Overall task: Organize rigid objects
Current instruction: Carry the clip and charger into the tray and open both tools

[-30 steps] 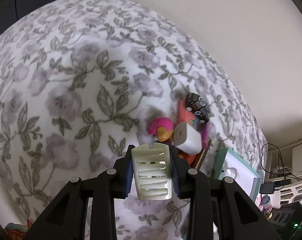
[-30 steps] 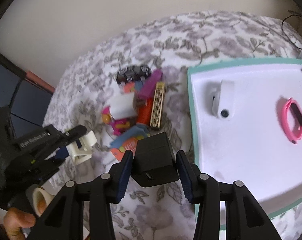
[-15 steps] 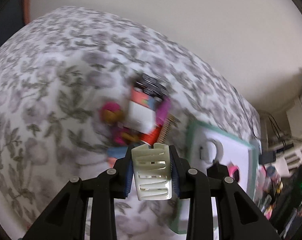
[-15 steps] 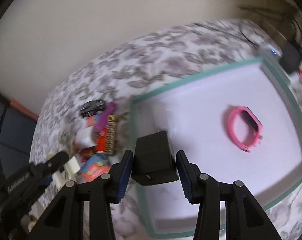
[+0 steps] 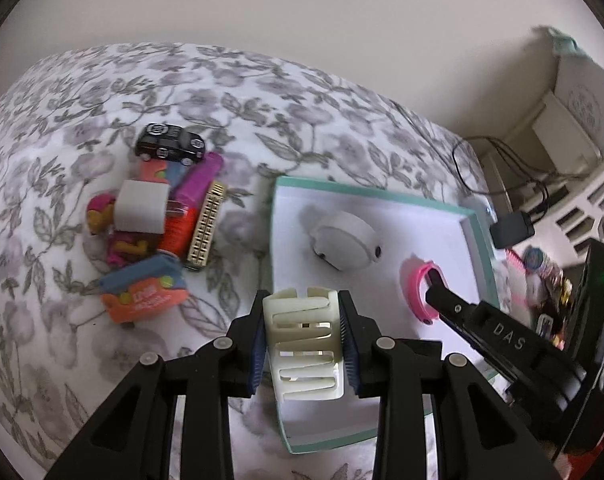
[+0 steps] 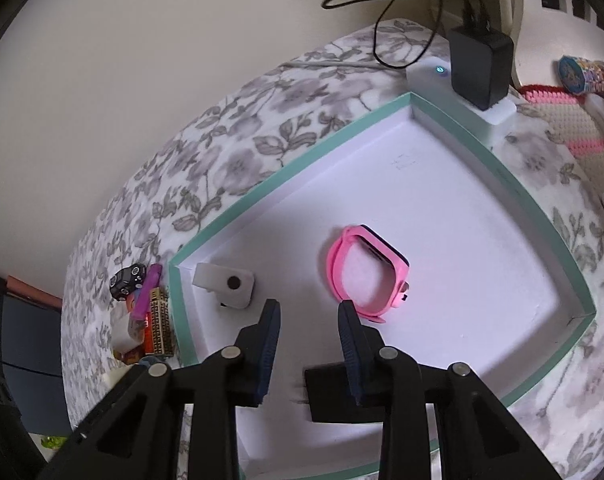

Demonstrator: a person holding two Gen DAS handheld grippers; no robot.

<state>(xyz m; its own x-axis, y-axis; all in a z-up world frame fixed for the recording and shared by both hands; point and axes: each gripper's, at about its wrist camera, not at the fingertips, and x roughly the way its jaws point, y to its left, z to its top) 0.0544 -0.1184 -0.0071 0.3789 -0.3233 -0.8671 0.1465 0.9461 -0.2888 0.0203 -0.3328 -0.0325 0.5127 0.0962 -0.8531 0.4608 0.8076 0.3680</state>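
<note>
Left wrist view had the floral bedspread (image 5: 230, 92) filling most of the shot, with the teal-rimmed white tray (image 5: 381, 194) sitting toward its right edge. Left of the tray's left rim was the toy pile (image 5: 158, 216): a black toy car (image 5: 170, 146) at the far end, then a white cube charger (image 5: 141, 205), an orange box (image 5: 144, 294) nearest. The left gripper (image 5: 305, 344) was clamped tight on a cream hair claw clip (image 5: 303, 346), right over the tray's near left corner. Inside, a white round gadget (image 5: 343, 234) and a pink watch (image 6: 365, 274) sat mid-tray. The right gripper (image 6: 309, 344) had its fingers spread wide, holding nothing, and the black charger (image 6: 327, 394) lay on the tray floor by the near rim, just under the right finger.
</note>
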